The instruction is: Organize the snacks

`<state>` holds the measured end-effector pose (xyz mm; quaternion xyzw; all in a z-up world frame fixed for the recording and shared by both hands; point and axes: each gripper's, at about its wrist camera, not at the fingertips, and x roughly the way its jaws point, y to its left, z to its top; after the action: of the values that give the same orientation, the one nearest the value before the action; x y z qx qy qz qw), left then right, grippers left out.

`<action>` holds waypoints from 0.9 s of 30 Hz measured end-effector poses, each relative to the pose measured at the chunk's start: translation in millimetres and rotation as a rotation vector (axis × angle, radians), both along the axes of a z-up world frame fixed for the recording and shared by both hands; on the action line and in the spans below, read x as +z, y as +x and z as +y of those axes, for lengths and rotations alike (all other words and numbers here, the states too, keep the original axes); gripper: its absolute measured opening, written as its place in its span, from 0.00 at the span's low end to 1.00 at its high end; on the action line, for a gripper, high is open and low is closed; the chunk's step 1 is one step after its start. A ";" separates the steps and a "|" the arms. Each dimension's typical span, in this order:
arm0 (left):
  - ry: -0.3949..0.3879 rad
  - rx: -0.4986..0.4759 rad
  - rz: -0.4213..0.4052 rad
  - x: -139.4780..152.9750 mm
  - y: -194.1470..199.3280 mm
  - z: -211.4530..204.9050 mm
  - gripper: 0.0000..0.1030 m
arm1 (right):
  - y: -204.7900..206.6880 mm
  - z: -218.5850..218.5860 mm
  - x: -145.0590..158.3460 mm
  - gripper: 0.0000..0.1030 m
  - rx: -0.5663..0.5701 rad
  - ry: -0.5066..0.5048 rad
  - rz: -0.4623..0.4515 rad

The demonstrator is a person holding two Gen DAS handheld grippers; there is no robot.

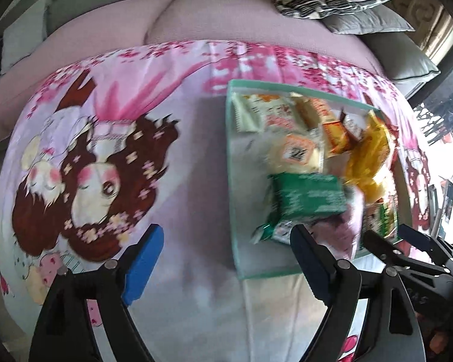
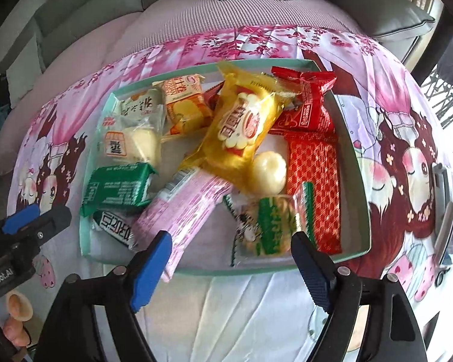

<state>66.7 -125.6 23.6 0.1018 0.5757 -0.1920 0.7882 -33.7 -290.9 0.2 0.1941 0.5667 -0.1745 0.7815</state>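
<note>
Left tool [image 1: 226, 259] wide open, empty, beside the tray's [image 2: 355, 163] left wall. Right tool [image 2: 231, 267] likewise agape, empty, at the near rim. Snacks heaped inside: green packet [image 2: 117, 188], pink pack [image 2: 181, 211] overhanging, liable to slide out if nudged; yellow bag [image 2: 241, 126] perched atop, likely to topple.

The left gripper [image 1: 225, 261] points steeply downward with its jaws spread wide and nothing between the blue pads. The right gripper [image 2: 231, 267] is tilted down just as steeply, jaws likewise wide apart and empty (its own view is sharp, the left one's is smeared). The two are side by side, close together: each shows at the edge of the other's view. A few fingers [image 2: 16, 316] curl beneath the left gripper's body.
</note>
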 end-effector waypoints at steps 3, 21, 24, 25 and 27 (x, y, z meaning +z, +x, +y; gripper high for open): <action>0.019 0.023 -0.016 -2.5 -3.2 13.1 0.84 | -2.6 8.6 0.9 0.94 -0.005 -0.003 -0.006; 0.069 0.046 -0.079 -20.1 -33.0 49.6 0.91 | -25.5 48.2 2.4 1.00 0.000 -0.017 -0.049; 0.067 0.036 -0.081 -20.8 -37.1 51.5 0.91 | -27.0 52.1 3.9 1.00 -0.001 -0.028 -0.061; 0.071 0.033 -0.082 -21.0 -38.2 51.7 0.91 | -27.2 52.6 4.2 1.00 -0.002 -0.028 -0.063; 0.079 0.024 -0.083 -21.2 -40.5 51.7 0.91 | -27.6 54.0 3.6 1.00 -0.004 -0.028 -0.064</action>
<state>26.2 -73.9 2.4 0.1337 0.5507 -0.1553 0.8091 -61.2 -236.9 3.8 0.1896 0.5387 -0.1776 0.8014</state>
